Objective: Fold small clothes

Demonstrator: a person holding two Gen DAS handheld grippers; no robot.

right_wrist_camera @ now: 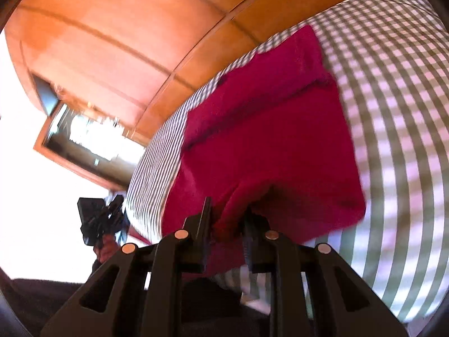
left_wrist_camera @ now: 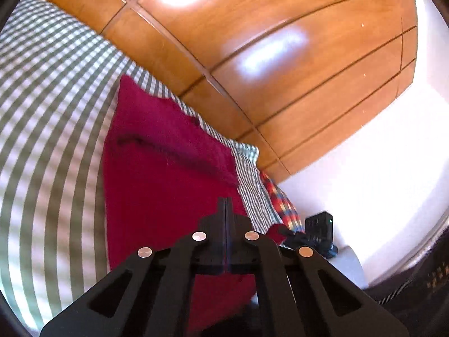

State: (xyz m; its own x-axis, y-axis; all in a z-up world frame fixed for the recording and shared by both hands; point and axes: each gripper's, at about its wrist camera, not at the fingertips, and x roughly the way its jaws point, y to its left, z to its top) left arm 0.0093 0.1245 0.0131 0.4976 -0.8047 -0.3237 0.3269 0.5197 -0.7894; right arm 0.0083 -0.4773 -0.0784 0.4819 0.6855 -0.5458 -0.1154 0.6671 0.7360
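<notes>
Plainly soft, fuzzy crimson garment (left_wrist_camera: 168, 174) spread flat over green-and-white checked bedcover (left_wrist_camera: 50, 106), glossy wooden panels (left_wrist_camera: 280, 56) behind. Left gripper (left_wrist_camera: 225, 205) pressed fully together, empty, above the cloth. Right gripper (right_wrist_camera: 227, 216) pinching a bunched crimson fold. Plaid fabric (left_wrist_camera: 280, 199) only in left view; mirror (right_wrist_camera: 84, 137) only in right.

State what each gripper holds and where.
The right gripper pinches the red garment at its bunched near edge. The left gripper is shut and holds nothing.

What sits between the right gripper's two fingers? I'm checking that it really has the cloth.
In the right wrist view, a bunched fold of the red garment sits between the right gripper fingers, pinched there.
</notes>
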